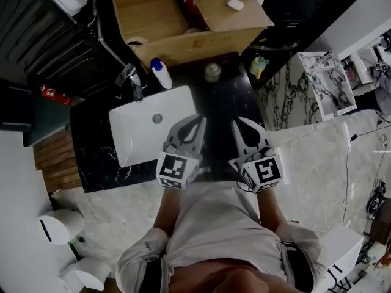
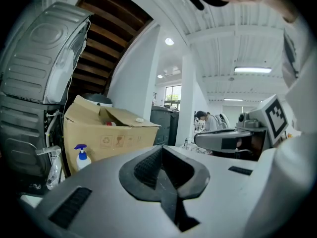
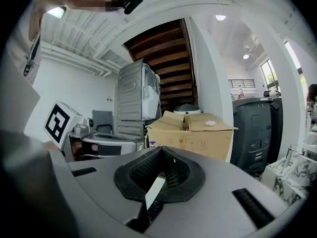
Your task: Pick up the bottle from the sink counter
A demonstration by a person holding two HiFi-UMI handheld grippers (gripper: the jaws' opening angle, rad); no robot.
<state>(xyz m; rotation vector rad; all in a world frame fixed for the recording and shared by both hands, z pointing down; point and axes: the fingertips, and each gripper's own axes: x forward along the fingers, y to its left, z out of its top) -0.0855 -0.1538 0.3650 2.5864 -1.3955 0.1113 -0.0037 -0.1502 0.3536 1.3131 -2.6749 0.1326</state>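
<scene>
The bottle point(image 1: 161, 73), white with a blue pump top, stands on the black sink counter point(image 1: 91, 145) behind the basin, right of the faucet point(image 1: 131, 81). It shows small at the left of the left gripper view, as the bottle point(image 2: 81, 157) in front of a cardboard box. My left gripper point(image 1: 198, 122) hovers over the basin's right edge, well short of the bottle, jaws together and empty. My right gripper point(image 1: 239, 122) is beside it over the dark counter, jaws also meeting at the tips with nothing held. Each gripper view shows only its own closed jaws: left gripper point(image 2: 161, 148), right gripper point(image 3: 161, 148).
A white basin point(image 1: 131, 133) fills the counter's left half. An open cardboard box point(image 1: 183, 17) stands behind the bottle. A small jar point(image 1: 212, 72) and a yellowish item point(image 1: 259, 66) sit at the counter's back right. A marbled floor lies to the right.
</scene>
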